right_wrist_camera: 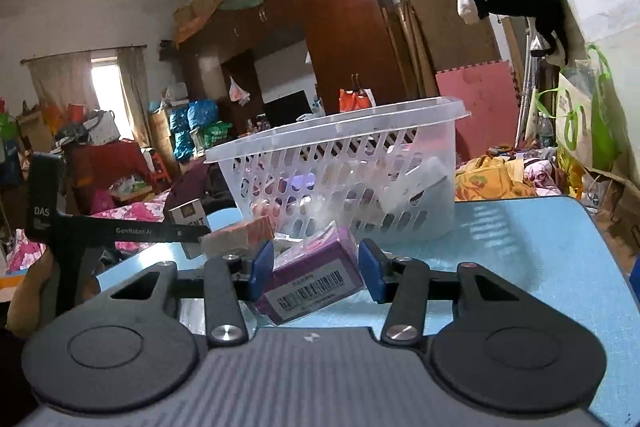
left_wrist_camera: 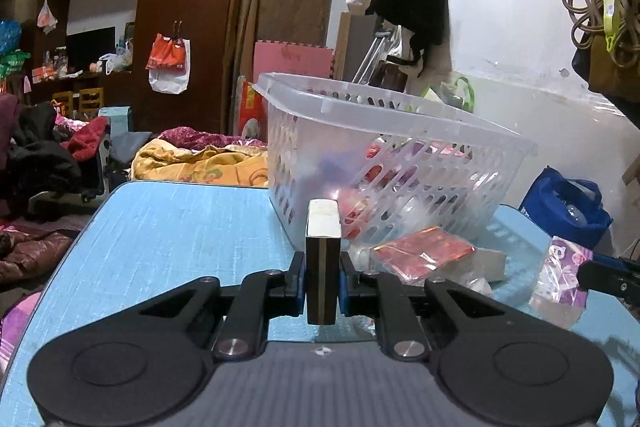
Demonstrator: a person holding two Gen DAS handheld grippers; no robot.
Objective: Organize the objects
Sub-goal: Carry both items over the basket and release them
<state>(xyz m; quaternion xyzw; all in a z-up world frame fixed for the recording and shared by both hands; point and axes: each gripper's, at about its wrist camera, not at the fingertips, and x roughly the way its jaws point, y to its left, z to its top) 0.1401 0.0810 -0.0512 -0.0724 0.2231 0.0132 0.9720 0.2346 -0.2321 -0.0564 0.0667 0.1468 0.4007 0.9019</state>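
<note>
My left gripper (left_wrist_camera: 322, 281) is shut on a small dark box with a white top (left_wrist_camera: 323, 247), held upright just above the blue table, in front of the clear plastic basket (left_wrist_camera: 396, 131). The box also shows in the right wrist view (right_wrist_camera: 188, 217). My right gripper (right_wrist_camera: 316, 269) is open, with its jaws around a purple packet with a barcode label (right_wrist_camera: 316, 279) that lies on the table before the basket (right_wrist_camera: 340, 131). The left pad touches the packet; the right pad stands apart. A red foil packet (left_wrist_camera: 424, 253) lies beside the basket.
The basket holds several packets. The blue table (left_wrist_camera: 180, 227) has a rounded far edge. A purple wrapped packet (left_wrist_camera: 560, 271) lies at the table's right, with my right gripper's tip beside it. A bed with clothes lies beyond, with a wardrobe behind it. Bags hang on the right.
</note>
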